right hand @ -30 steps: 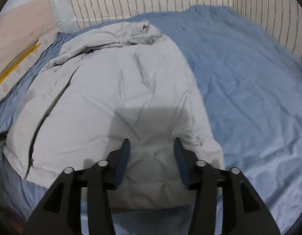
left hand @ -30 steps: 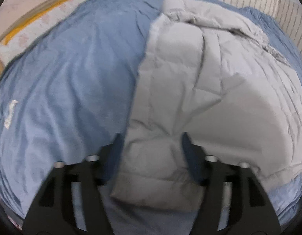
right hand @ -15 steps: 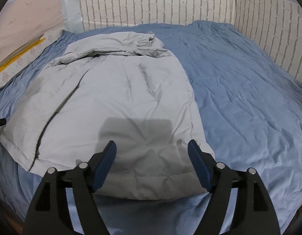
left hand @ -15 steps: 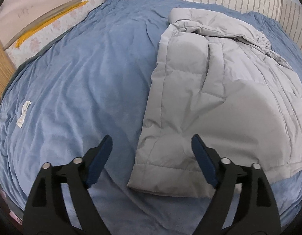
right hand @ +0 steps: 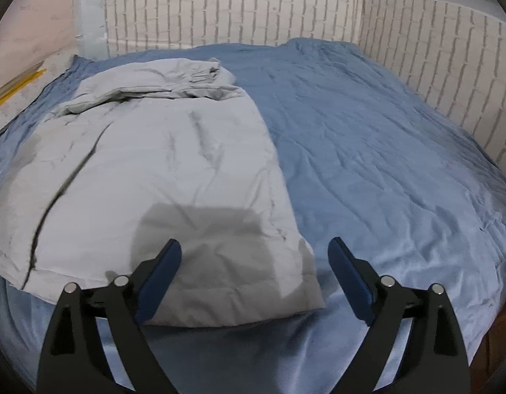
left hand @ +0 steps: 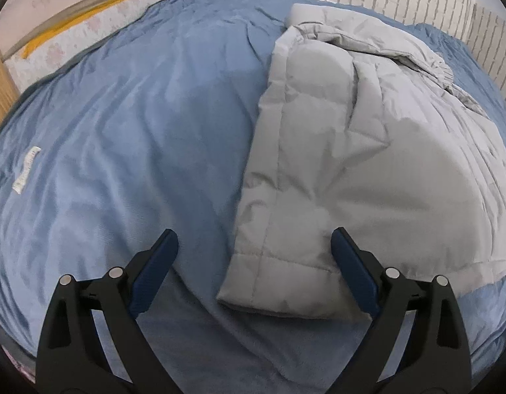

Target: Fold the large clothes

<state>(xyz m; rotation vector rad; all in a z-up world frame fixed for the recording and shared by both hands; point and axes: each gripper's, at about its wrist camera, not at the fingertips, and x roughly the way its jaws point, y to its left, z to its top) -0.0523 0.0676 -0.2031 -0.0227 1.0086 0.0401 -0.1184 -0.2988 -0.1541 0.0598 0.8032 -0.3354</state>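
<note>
- So the grey puffer jacket (left hand: 368,164) is lying flat on the blue bedspread (left hand: 138,131), already folded over on itself, with the collar end bunched up at the far side near the brick-pattern wall (right hand: 253,10).
- From the right wrist view the same jacket (right hand: 161,170) sits left of centre, with a dark seam line running down its left part and a boxy shadow on its near hem.
- Left gripper (left hand: 254,256) hangs above the jacket's near left corner. Its jaws have just been opening and are now spread wide, nothing pinched, pads clear of the fabric.
- Right gripper (right hand: 254,262) is the same deal over the near right corner: jaws just opened, wide apart, not gripping anything.
- There's a small white tag (left hand: 26,170) on the bedspread way off to the left.
- A yellow-striped thing (left hand: 82,16) sits past the bed's far left edge, can't tell what it is.
</note>
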